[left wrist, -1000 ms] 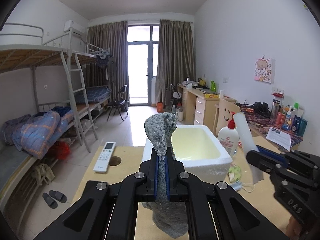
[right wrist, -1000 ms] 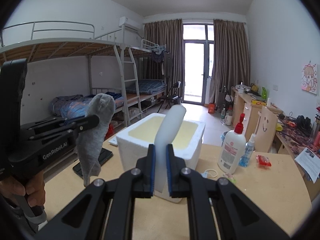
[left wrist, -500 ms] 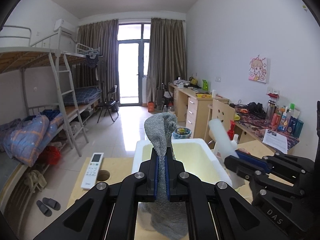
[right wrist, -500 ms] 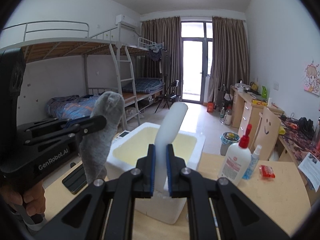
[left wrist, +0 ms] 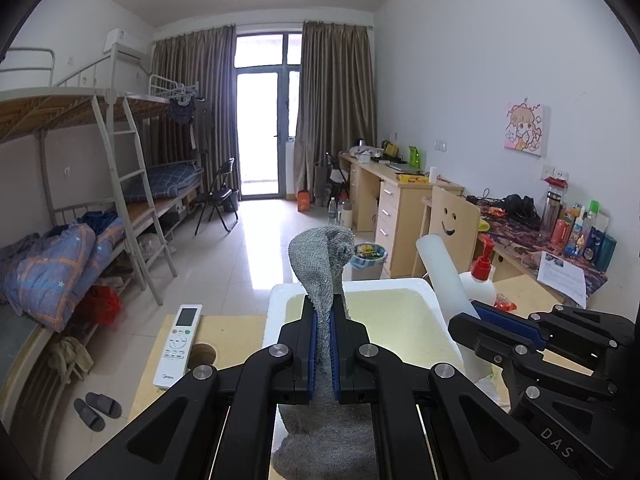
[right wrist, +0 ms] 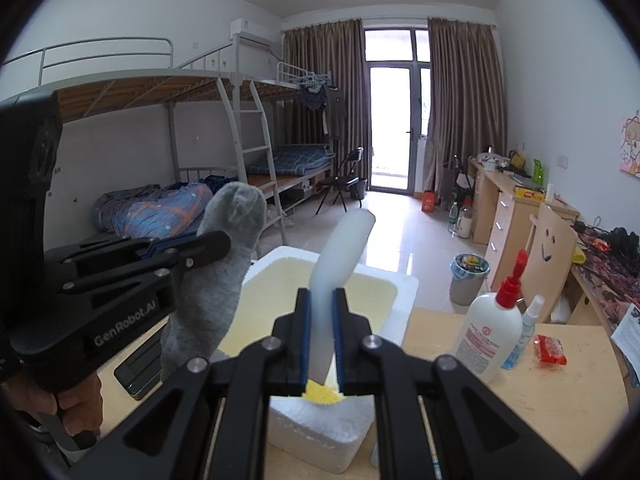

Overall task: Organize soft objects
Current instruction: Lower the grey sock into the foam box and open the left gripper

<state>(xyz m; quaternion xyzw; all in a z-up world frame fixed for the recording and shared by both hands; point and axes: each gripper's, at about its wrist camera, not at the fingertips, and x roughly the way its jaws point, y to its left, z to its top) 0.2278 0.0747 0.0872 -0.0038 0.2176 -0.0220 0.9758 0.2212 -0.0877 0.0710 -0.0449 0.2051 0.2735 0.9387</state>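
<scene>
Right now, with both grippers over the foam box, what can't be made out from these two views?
- Foam box floor: left wrist view, near half hidden by the left gripper and grey sock.
- White foam piece, lower end: right wrist view, hidden behind the right gripper.
- Dark flat item on the table: mostly hidden by the sock.
- Bottle label: too small.

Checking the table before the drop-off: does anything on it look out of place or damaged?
One oddity: the remote lies at the table's far left edge, by a round hole in the top. The foam box looks intact, and the pump bottle stands upright. The sock and white roll are held above the box.
</scene>
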